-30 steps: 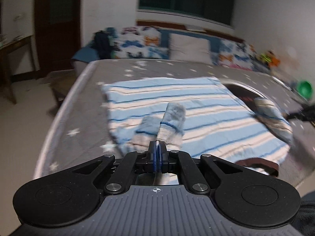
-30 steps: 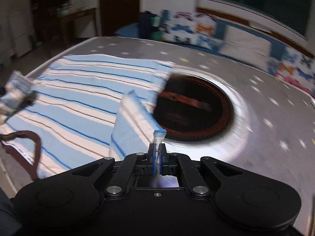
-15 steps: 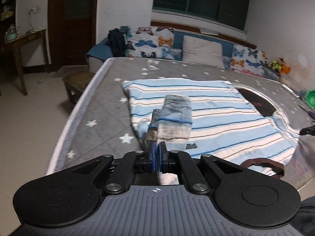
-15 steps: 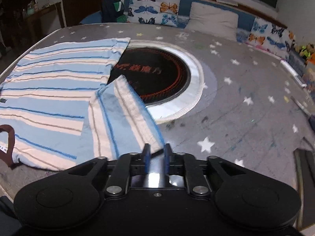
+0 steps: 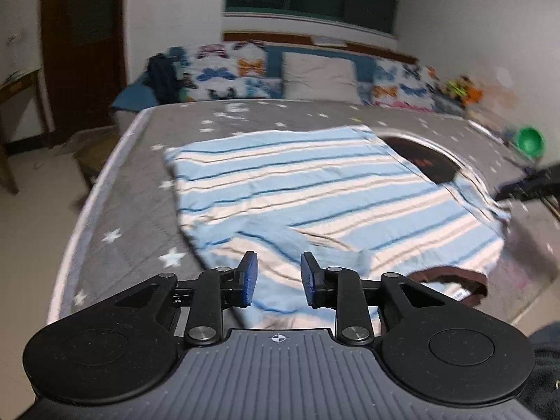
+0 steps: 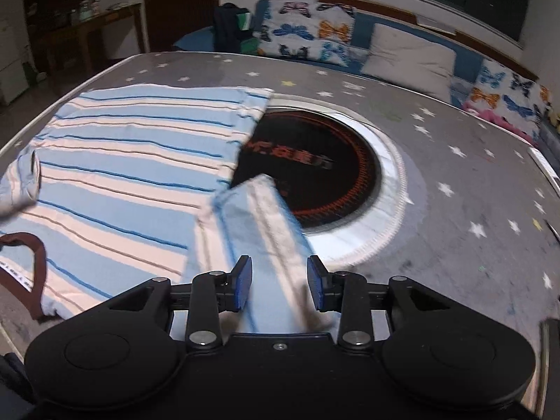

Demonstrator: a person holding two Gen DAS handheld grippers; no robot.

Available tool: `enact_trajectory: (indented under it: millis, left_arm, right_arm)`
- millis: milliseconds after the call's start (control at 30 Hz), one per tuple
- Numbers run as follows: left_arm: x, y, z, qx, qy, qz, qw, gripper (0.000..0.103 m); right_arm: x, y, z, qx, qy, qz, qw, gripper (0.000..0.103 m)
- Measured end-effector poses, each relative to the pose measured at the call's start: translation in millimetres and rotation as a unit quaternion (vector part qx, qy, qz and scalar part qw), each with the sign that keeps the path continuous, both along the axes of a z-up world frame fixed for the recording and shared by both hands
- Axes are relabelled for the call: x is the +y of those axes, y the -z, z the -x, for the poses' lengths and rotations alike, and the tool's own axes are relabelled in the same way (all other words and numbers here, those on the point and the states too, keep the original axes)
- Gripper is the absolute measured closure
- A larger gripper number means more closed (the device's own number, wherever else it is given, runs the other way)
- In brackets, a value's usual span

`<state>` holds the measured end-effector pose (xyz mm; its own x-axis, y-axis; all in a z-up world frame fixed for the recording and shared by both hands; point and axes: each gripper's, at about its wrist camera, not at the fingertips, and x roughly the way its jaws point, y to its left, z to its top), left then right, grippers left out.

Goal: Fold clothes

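Observation:
A blue-and-white striped shirt (image 5: 315, 189) lies spread on the grey star-patterned bed, its brown collar (image 5: 451, 280) at the near edge. My left gripper (image 5: 276, 278) is open, just above the shirt's left sleeve (image 5: 280, 241), which lies folded in over the body. My right gripper (image 6: 278, 283) is open over the right sleeve (image 6: 266, 224), which lies flat beside the shirt (image 6: 122, 161) and partly on the round mat. The other gripper shows at the right edge of the left wrist view (image 5: 528, 182).
A round black-and-orange mat (image 6: 325, 175) with a white rim lies on the bed (image 6: 472, 182) right of the shirt. Butterfly pillows (image 5: 227, 70) and a plain pillow (image 5: 320, 77) line the far side. A green bowl (image 5: 530, 140) sits far right. The bed edge (image 5: 91, 210) drops off at left.
Both grippers were shut on the sleeves and lifted them; now both have opened and the sleeves lie dropped on the shirt and bed.

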<state>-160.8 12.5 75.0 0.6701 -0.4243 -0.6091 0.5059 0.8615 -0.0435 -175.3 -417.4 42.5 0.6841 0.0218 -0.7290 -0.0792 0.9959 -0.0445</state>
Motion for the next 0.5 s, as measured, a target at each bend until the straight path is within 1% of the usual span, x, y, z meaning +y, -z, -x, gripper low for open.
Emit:
enact_trajectory:
  millis: [33, 133, 200, 333, 367, 400, 467, 500]
  left_arm:
    - [-13, 3, 2, -0.002, 0.025, -0.011, 0.9996, 0.068]
    - [-34, 10, 3, -0.003, 0.069, -0.038, 0.9969, 0.068]
    - [-51, 19, 2, -0.004, 0.083, -0.066, 0.9944, 0.068]
    - [-75, 37, -3, 0.009, 0.108, -0.097, 0.9893, 0.068]
    - [-75, 39, -3, 0.009, 0.109, -0.099, 0.9891, 0.068]
    - [-82, 47, -5, 0.012, 0.111, -0.119, 0.9866, 0.068]
    - [-85, 54, -8, 0.015, 0.104, -0.129, 0.9861, 0.073]
    - [-84, 54, -10, 0.016, 0.101, -0.122, 0.9873, 0.086]
  right_arm:
    - [3, 0, -1, 0.000, -0.005, -0.001, 1.000, 0.061]
    - [12, 1, -6, 0.002, -0.021, -0.005, 1.000, 0.060]
    - [18, 2, -9, 0.004, -0.030, -0.007, 1.000, 0.060]
    - [27, 4, -13, 0.007, -0.047, -0.012, 0.999, 0.060]
    - [29, 4, -14, 0.008, -0.051, -0.013, 0.999, 0.059]
    - [30, 5, -15, 0.009, -0.054, -0.013, 0.998, 0.058]
    - [33, 6, -17, 0.011, -0.058, -0.012, 0.998, 0.057]
    - [33, 7, -18, 0.011, -0.059, -0.013, 0.998, 0.057]
